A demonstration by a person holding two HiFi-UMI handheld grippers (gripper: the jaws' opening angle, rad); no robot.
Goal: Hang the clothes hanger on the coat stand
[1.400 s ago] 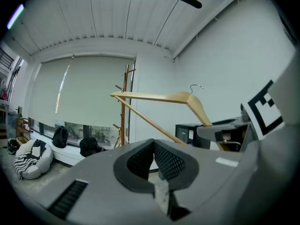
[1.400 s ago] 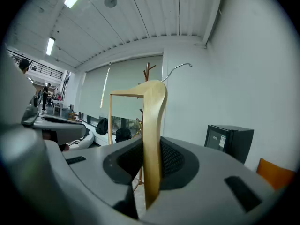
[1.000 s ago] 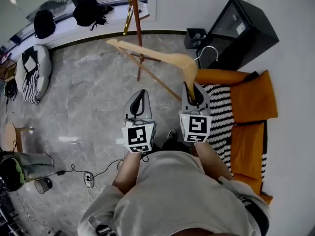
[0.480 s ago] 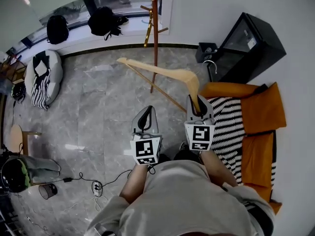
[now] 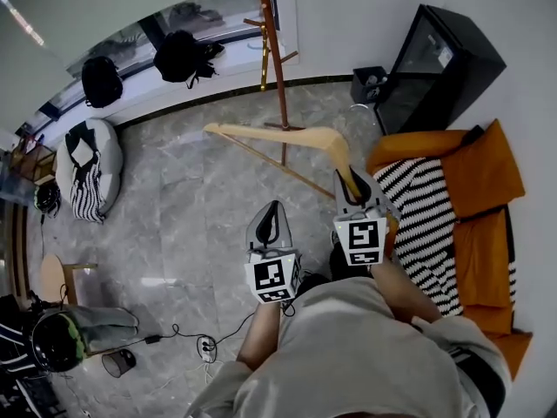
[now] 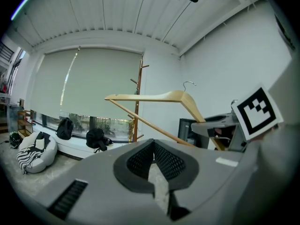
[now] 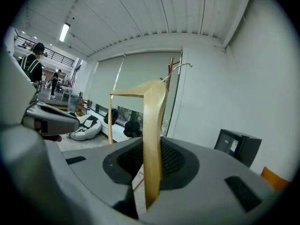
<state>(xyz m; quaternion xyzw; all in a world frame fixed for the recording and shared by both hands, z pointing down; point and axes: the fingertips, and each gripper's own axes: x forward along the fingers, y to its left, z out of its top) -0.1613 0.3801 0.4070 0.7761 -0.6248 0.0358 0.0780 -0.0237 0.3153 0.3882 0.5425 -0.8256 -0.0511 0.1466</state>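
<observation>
A pale wooden clothes hanger with a metal hook is held up over the floor, one arm end clamped in my right gripper. In the right gripper view that arm stands between the pads of this gripper. The brown coat stand rises just beyond the hanger, near the window wall, and its pole shows behind the hanger. My left gripper hangs lower left of the hanger, shut and empty.
A black cabinet stands at the right wall, with orange and striped cushions below it. Two black backpacks sit on the window sill. A beanbag lies at the left, with cables on the marble floor.
Both grippers and the hanger have shifted right and down in the head view, and the hanger now crosses in front of the coat stand's pole. The grip is unchanged.
</observation>
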